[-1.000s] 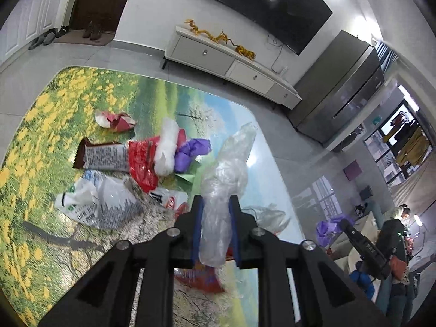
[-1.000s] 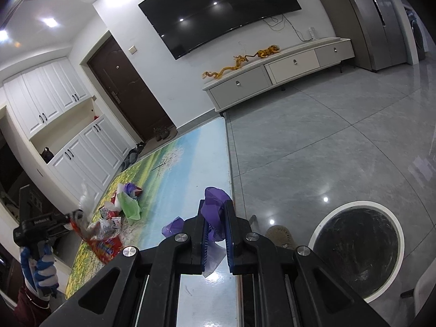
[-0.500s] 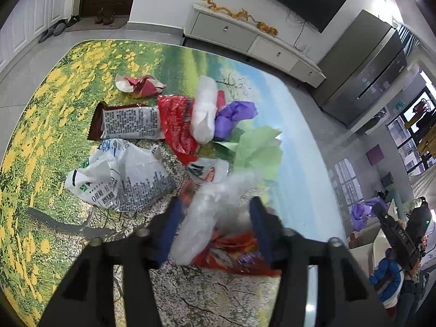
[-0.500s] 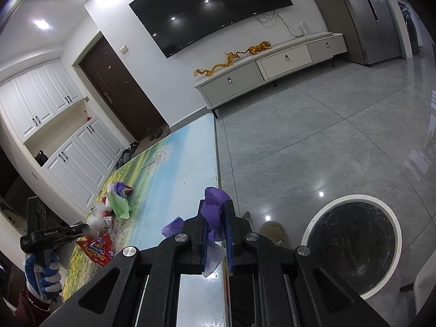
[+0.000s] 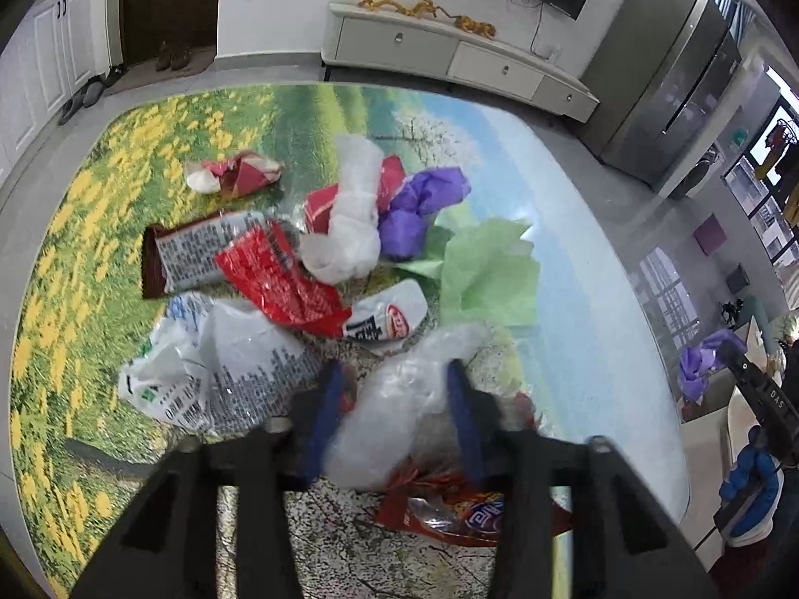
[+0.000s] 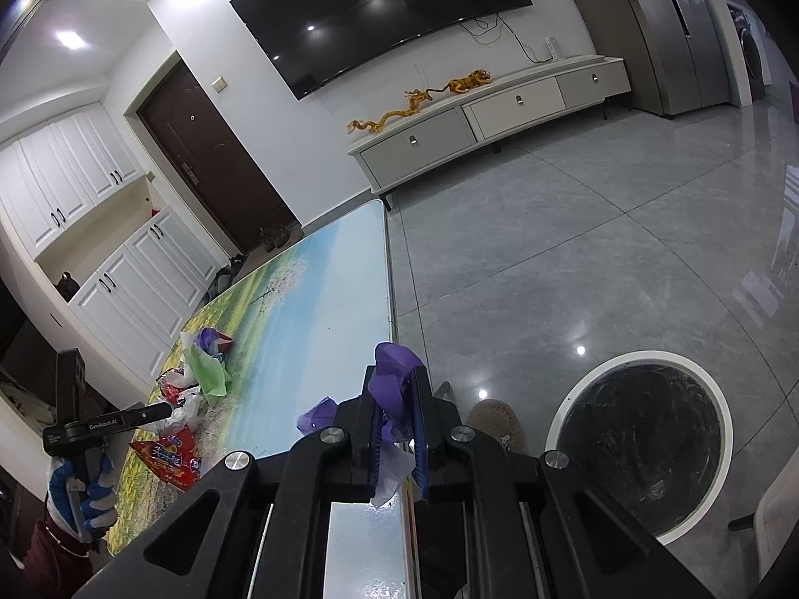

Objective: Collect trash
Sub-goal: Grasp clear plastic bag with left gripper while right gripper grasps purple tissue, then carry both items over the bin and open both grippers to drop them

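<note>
In the left wrist view my left gripper (image 5: 394,374) is open, its blue pads either side of a crumpled clear plastic bag (image 5: 399,414) lying loose over a red snack packet (image 5: 464,514). The trash pile beyond holds a red wrapper (image 5: 279,284), white bags (image 5: 219,374), purple paper (image 5: 419,204) and green paper (image 5: 489,274). In the right wrist view my right gripper (image 6: 397,389) is shut on a purple paper wad (image 6: 394,374) near the table's right edge. The round black-lined bin (image 6: 636,449) stands on the floor to its right.
The table (image 6: 309,329) has a landscape-print top. A TV cabinet (image 6: 499,115) and a steel fridge (image 5: 669,85) stand along the far wall. The left gripper and a gloved hand (image 6: 80,494) show at the right wrist view's left edge.
My left gripper has opened and let go of the clear plastic bag, which dropped onto the pile. My right gripper has kept hold of the purple wad and shifted slightly.
</note>
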A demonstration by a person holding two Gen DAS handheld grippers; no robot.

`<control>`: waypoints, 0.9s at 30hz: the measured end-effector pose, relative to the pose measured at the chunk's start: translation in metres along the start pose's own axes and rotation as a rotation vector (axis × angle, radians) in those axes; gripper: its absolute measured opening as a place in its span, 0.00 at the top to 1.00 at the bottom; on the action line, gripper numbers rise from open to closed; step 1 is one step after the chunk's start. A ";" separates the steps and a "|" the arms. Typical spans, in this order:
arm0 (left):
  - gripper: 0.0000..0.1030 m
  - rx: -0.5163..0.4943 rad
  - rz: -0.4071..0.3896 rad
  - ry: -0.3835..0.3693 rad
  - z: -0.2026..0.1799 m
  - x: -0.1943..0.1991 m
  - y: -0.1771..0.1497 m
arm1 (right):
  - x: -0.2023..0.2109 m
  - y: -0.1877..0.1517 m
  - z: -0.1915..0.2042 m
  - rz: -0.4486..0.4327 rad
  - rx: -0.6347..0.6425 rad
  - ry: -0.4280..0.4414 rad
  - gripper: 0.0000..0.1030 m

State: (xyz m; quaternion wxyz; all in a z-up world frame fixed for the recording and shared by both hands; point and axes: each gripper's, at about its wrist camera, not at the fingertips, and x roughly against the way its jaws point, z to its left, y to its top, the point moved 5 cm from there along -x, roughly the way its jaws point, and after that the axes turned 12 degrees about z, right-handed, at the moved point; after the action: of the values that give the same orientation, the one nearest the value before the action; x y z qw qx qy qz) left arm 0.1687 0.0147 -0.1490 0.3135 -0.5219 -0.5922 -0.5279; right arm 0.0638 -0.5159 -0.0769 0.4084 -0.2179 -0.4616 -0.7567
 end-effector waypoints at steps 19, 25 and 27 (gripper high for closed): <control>0.65 -0.196 0.073 0.123 -0.030 -0.014 0.004 | 0.000 0.001 0.006 0.005 0.018 -0.008 0.89; 0.73 -0.191 0.066 0.103 -0.030 -0.017 0.010 | 0.002 0.001 0.004 0.003 0.009 -0.018 0.89; 0.75 -0.163 0.044 0.052 -0.028 -0.007 0.013 | 0.002 0.001 0.004 0.003 0.009 -0.018 0.89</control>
State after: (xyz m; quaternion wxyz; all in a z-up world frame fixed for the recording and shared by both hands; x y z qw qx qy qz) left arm 0.1775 -0.0148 -0.1446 0.2967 -0.5446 -0.5273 -0.5809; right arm 0.0631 -0.5135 -0.0731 0.4066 -0.2236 -0.4684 -0.7518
